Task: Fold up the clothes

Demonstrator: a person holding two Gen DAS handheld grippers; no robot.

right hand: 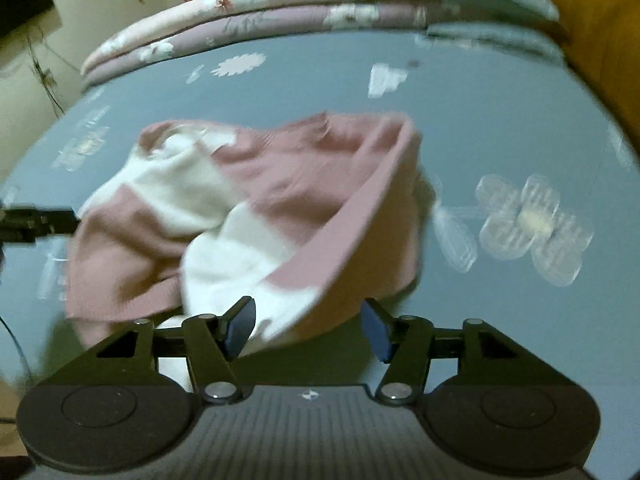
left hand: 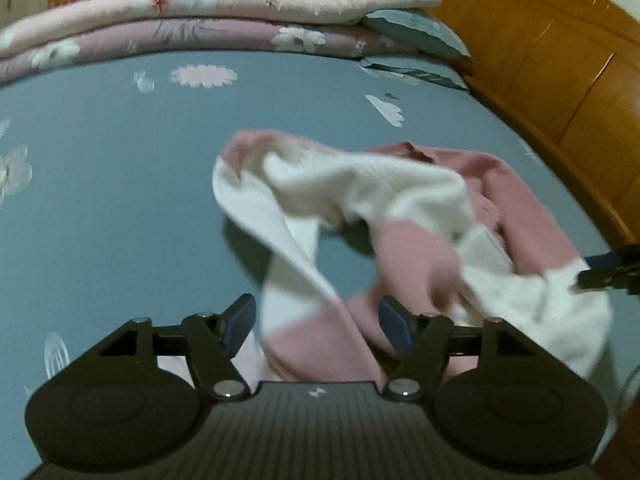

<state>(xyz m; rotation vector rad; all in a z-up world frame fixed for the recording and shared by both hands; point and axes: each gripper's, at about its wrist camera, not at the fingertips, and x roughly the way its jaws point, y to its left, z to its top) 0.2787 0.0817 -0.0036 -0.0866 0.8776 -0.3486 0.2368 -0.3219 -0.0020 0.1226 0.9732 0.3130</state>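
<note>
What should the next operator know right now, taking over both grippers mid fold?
Left gripper: jaws wide open, a strip of the pink and white sweater running between them, not clamped.
Right gripper: jaws wide open at the sweater's near hem, cloth between them, not clamped.
The sweater lies bunched and twisted on the blue bedsheet, partly lifted; the image is blurred.
Done: no neat fold visible yet.
Left: grip the hem, spread the sweater flat, then fold. Folded quilts sit at the far edge.
</note>
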